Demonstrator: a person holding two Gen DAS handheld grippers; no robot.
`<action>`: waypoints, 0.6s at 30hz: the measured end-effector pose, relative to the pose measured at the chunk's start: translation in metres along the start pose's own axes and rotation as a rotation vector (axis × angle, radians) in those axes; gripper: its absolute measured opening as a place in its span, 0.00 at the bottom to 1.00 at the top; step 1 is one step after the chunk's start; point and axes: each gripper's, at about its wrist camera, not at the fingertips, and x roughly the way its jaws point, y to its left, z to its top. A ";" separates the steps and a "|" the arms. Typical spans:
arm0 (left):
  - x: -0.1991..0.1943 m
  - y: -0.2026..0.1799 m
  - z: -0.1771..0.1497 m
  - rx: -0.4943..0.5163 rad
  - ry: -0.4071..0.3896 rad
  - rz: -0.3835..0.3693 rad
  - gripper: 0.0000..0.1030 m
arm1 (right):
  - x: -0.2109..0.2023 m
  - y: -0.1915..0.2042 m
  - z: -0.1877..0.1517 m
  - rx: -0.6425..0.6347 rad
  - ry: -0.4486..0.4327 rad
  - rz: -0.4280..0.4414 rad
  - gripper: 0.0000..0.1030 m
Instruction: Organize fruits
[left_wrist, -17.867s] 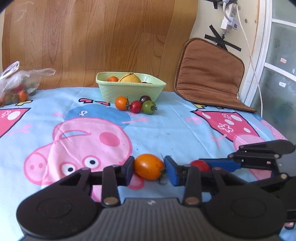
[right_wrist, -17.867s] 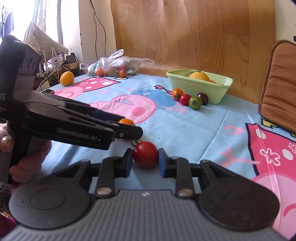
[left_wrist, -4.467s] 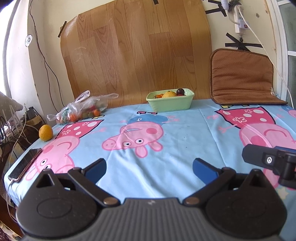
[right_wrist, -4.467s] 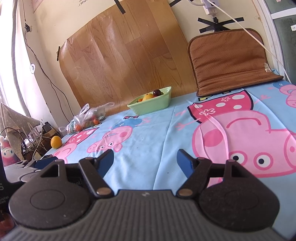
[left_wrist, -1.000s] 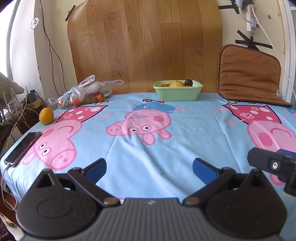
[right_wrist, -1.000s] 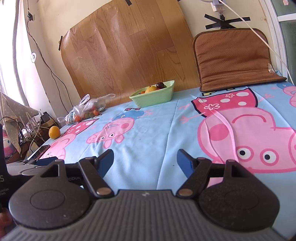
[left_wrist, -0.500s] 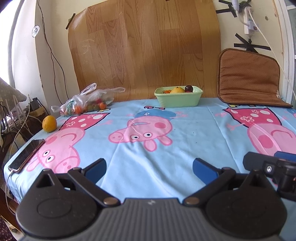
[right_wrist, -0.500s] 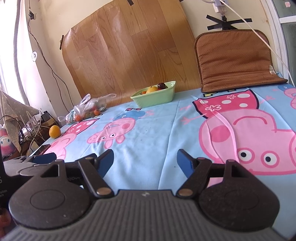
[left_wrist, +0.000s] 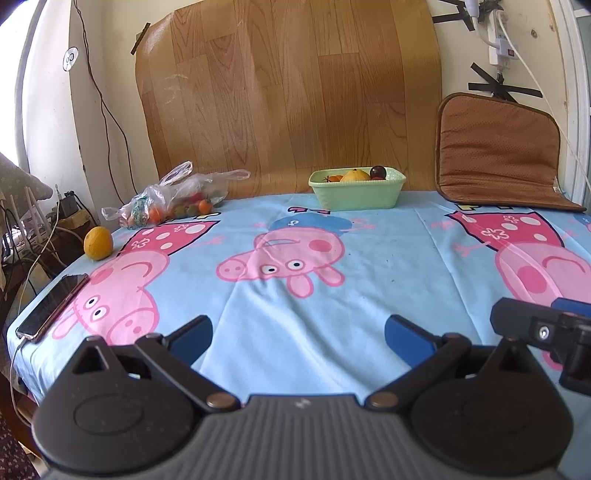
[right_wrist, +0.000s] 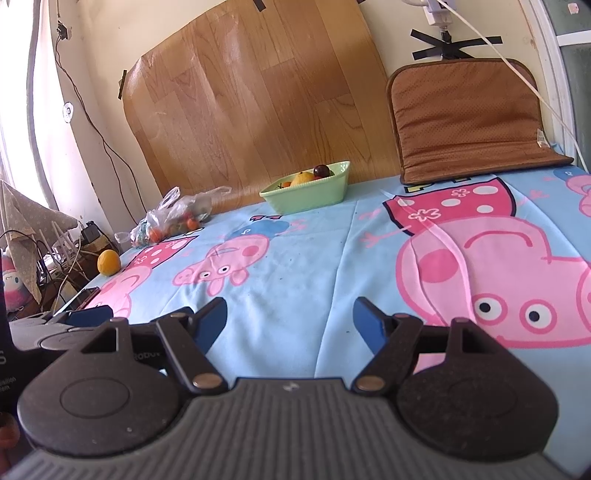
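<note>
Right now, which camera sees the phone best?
The left wrist view: the dark flat phone lies whole at the tablecloth's left edge. In the right wrist view only its tip peeks out behind the other gripper.

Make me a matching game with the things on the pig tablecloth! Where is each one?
Things:
1. green bowl
2. plastic bag
3. phone
4. brown cushion

Places:
A. left table edge, near the camera
B. far right, leaning on the wall
C. far middle, fruit inside
D. far left, beyond the lone orange fruit

Pairs: 1-C, 2-D, 3-A, 4-B
</note>
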 end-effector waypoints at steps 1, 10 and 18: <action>0.000 0.000 0.000 -0.001 -0.002 0.002 1.00 | 0.000 0.000 0.000 -0.001 -0.001 0.000 0.75; -0.001 0.002 -0.001 0.001 0.000 -0.005 1.00 | 0.001 0.000 -0.002 0.000 -0.001 0.002 0.75; -0.002 0.003 0.001 0.002 0.004 -0.002 1.00 | 0.001 0.004 0.001 -0.013 0.001 0.001 0.75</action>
